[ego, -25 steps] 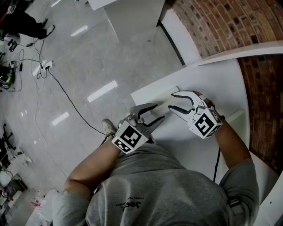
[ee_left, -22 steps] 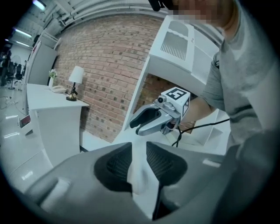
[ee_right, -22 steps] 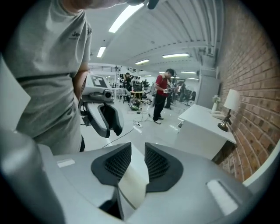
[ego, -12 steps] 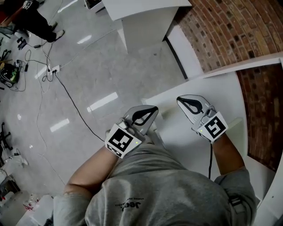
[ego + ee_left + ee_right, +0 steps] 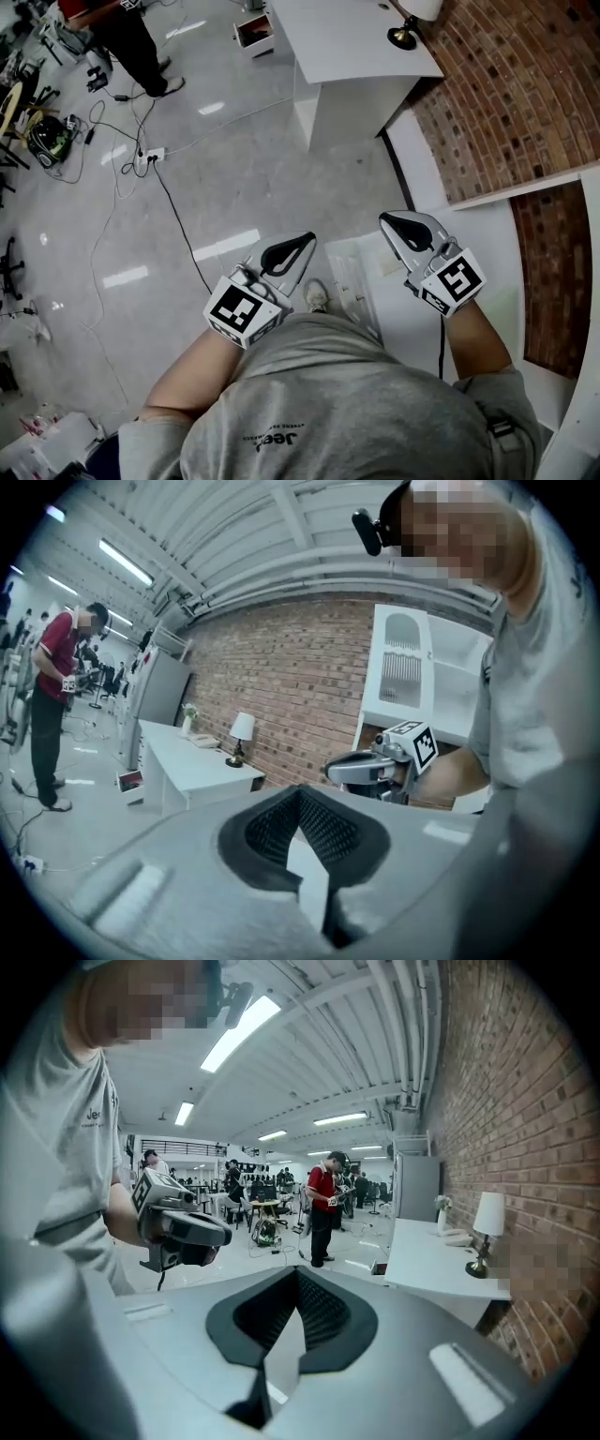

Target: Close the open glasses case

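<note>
In the head view the left gripper (image 5: 300, 244) and right gripper (image 5: 389, 223), both pressed together on nothing, hang either side of what seems the white oblong glasses case (image 5: 349, 281) on the white tabletop (image 5: 492, 248) below; the left gripper view faces a white desk (image 5: 192, 766), the right gripper view a red-shirted person (image 5: 323, 1199).
</note>
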The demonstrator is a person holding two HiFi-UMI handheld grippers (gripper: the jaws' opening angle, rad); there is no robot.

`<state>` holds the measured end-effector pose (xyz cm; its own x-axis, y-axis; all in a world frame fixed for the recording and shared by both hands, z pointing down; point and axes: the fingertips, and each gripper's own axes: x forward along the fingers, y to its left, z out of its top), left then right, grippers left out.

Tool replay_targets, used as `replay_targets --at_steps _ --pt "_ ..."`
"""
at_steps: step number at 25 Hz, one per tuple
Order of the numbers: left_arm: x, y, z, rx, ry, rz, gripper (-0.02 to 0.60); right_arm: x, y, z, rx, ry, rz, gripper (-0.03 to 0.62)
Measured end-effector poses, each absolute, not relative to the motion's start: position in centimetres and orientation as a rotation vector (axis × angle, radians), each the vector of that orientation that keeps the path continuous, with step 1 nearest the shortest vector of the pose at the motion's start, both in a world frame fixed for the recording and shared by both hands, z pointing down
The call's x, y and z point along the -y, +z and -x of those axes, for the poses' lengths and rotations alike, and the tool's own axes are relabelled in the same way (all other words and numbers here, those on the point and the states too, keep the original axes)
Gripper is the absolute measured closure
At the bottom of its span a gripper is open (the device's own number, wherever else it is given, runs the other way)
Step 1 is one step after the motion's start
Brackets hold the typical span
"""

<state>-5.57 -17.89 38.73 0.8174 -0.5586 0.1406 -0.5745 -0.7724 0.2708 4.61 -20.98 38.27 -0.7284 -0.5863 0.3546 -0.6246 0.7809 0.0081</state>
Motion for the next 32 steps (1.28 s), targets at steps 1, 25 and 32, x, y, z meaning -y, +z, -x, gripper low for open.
replay_targets --at_steps 1,25,32 --pt "18.0 38.2 7.1 0.906 0.082 -2.689 0.584 21.2 37.6 -3.4 2.649 0.151 -0.918 0.585" --pt "14.5 30.2 32.7 1.487 -0.030 -2.479 0.584 21.2 32.6 19.1 2.823 0.200 -0.672 0.585" --pt "14.7 31.0 34.1 1.509 -0.033 -2.467 0.584 21.8 32.8 19.3 2.807 0.191 -0.689 0.585"
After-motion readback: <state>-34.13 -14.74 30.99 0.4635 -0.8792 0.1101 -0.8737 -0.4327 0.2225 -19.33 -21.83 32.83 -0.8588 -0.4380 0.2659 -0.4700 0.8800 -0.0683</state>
